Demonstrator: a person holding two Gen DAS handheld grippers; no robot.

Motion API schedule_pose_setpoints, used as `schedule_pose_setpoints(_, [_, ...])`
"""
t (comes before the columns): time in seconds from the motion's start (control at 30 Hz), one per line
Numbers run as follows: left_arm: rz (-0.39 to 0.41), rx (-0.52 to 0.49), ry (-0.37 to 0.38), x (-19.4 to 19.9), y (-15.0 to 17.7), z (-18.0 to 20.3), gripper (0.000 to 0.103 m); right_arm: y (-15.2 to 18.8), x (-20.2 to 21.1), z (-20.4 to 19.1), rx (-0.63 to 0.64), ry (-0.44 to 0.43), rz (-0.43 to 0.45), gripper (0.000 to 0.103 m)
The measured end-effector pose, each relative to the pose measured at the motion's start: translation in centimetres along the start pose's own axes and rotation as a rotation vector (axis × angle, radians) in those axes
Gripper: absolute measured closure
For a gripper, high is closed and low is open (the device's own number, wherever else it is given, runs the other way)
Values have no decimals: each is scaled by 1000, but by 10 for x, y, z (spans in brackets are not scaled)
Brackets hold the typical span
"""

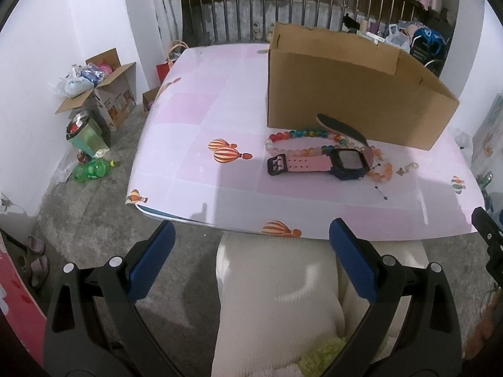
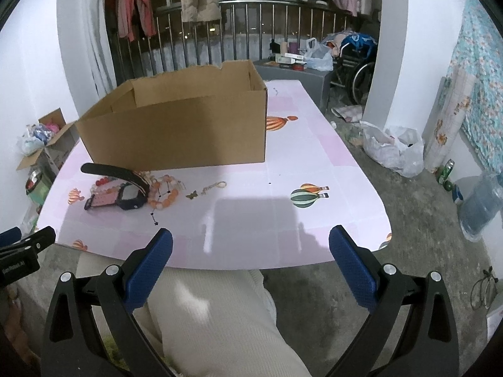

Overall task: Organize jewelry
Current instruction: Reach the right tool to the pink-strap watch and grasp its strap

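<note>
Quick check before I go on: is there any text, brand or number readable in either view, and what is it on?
"Gen Robot.AI", roughly: small white print on the left hand-held gripper, seen at the right wrist view's left edge; partly blurred.
Printed floor carton: pictures and lettering, too small to read.
Green bottle: label blurred, unreadable.
Watch: screen blank.
Cardboard box: no print visible.

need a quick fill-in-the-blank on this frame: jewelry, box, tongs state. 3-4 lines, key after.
1. The pink-strapped watch lies on the ____.
2. The cardboard box stands ____ the bead bracelets, as seen from the tongs.
3. The left tongs and right tongs both hold ____.
4. Both tongs are ____.

Missing: table; behind; nothing; open
</note>
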State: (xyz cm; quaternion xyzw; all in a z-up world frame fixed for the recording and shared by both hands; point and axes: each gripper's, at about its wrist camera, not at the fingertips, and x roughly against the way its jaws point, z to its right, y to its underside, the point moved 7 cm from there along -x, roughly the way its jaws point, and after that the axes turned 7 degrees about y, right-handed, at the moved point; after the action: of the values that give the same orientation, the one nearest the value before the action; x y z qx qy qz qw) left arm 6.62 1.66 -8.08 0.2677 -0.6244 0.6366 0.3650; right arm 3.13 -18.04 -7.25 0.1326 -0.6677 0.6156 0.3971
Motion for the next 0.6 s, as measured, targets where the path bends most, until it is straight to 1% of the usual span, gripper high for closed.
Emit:
schedule_pose_setpoints(0.13, [-19,-6,12,-14,-5,-4,8,-8,-12,-6,25,-16,3,6])
schedule_pose_setpoints(0.2, [-6,-8,39,-19,-8,-5,8,-13,-18,-15,51,-61,9,6])
schedule_pose_setpoints(0.23, [3,-9,59,-21,-11,-5,8,-16,-21,-21,63,-92,11,6])
schedule_pose_setpoints(0.3, [28,-10,137,-24,-16,-3,8,-23,-22,-28,67,-128,29,6])
schedule_pose_setpoints(0.33, [48,6,181,-25,-19,-4,8,-27,-23,-32,70,-145,38,6])
schedule_pose_setpoints(0.37, [60,23,204,-25,-22,-6,8,-31,-24,-38,81,-165,44,6])
schedule_pose_setpoints(0.43, [61,47,216,-29,-27,-11,8,-37,-26,-50,114,-205,52,6])
schedule_pose_setpoints(0.53, [37,47,223,-39,-32,-15,8,-45,-28,-72,161,-266,54,6])
schedule_pose_setpoints(0.57, [36,45,223,-42,-34,-16,8,-47,-29,-82,183,-294,57,7])
schedule_pose_setpoints(0.6, [40,41,224,-44,-36,-16,8,-48,-29,-90,204,-315,57,12])
